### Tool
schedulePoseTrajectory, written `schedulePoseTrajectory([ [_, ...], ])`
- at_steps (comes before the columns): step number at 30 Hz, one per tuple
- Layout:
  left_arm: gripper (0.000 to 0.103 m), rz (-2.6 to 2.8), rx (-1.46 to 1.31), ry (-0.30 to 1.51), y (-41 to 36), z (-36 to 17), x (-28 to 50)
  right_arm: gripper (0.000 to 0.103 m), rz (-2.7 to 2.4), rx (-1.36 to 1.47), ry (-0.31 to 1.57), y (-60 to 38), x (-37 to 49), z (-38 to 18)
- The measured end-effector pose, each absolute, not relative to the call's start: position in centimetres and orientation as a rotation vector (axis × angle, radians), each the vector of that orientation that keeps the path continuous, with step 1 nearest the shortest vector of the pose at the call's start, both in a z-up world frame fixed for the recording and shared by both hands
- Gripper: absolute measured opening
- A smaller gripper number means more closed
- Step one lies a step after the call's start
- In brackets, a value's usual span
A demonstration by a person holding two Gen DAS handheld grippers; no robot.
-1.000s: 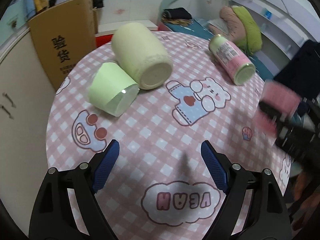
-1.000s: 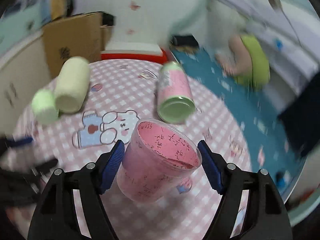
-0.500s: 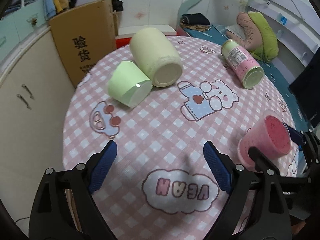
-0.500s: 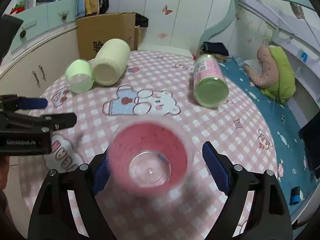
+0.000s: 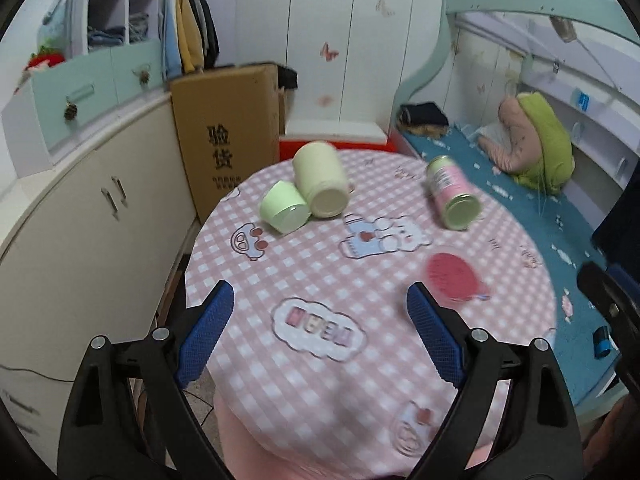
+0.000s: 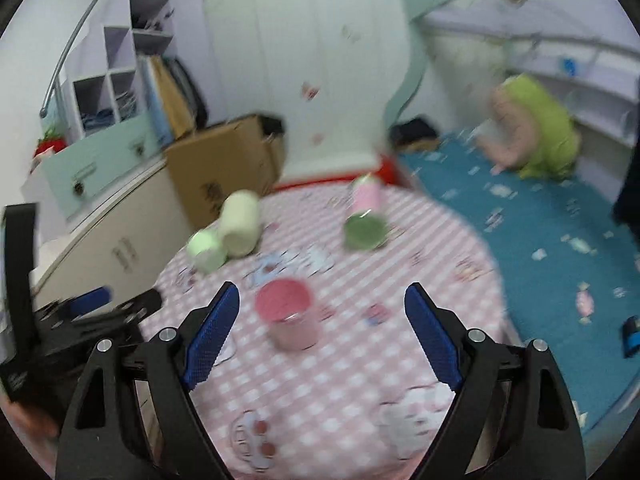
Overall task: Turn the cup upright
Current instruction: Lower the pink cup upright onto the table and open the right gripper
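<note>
cardboard box printed "验货", smaller print below it illegible

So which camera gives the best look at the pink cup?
The right wrist view, though blurred: the pink cup stands upright on the table, straight ahead, with mouth and side wall both showing. The left wrist view catches it off to the right, smeared, mostly its mouth from above.

The pink cup, previously gripped, now stands upright on the tabletop; right gripper has released and withdrawn.
</note>
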State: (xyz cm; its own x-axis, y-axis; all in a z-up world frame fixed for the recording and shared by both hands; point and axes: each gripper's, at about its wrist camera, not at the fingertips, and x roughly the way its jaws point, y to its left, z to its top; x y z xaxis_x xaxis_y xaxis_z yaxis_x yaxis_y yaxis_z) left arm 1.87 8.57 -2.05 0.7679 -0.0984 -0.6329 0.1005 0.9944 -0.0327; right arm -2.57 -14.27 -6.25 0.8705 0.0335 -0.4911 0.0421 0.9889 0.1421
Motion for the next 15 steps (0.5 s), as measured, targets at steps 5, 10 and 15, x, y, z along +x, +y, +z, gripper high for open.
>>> schedulePoseTrajectory([
  [5, 0.089, -0.086, 0.031, 0.612, 6.3, -0.4, -1.6, 0.081, -0.071, 0.122, 0.453, -15.4, -5.0, -5.3],
  [10, 0.089, -0.064, 0.068, 0.546, 4.5, 0.5, -4.0, 0.081, -0.114, 0.102, 0.404, -16.4, -6.5, -5.2],
  [15, 0.089, -0.072, 0.080, 0.524, 3.7, 0.7, -5.3, 0.081, -0.139, 0.092, 0.389, -17.0, -7.2, -5.4],
])
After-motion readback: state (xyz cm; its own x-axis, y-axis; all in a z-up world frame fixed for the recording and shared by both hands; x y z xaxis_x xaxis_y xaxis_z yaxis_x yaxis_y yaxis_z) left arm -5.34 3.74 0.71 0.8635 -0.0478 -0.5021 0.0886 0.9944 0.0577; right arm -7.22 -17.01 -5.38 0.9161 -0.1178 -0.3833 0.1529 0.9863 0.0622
